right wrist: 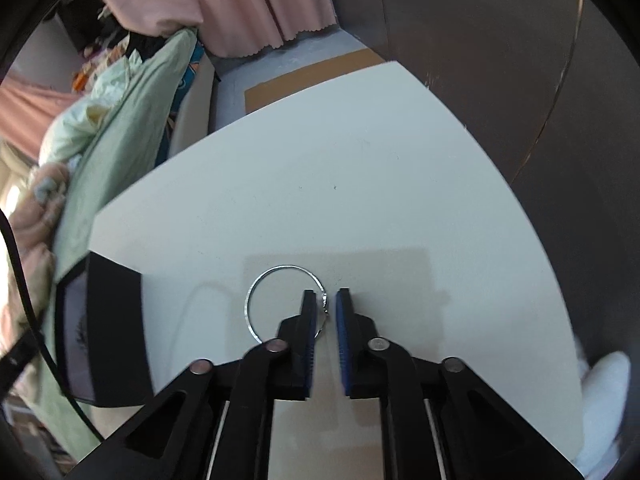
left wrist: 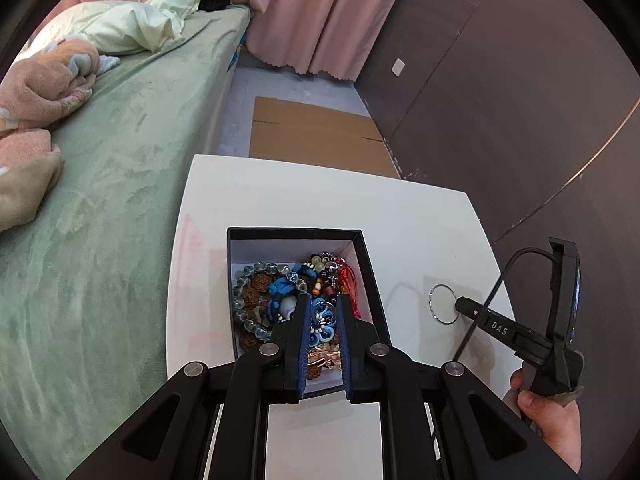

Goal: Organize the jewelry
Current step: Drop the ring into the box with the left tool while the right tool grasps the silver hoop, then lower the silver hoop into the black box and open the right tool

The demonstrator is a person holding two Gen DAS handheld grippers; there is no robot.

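Silver bangle [right wrist: 285, 304] pinched at its rim by the right gripper [right wrist: 326, 300] on the white worktop [right wrist: 360, 200], well right of the black box [left wrist: 372, 264].
Fingers [right wrist: 308, 312] look clenched on the wire, one inside the hoop, one outside. Left gripper [left wrist: 323, 312] hangs clenched over the beaded pile [left wrist: 280, 296] in the box, holding nothing clearly visible. Likely next: lift the bangle and carry it left over the box's near wall. Worktop is bare around the bangle; bed [left wrist: 120, 200] flanks the left edge.
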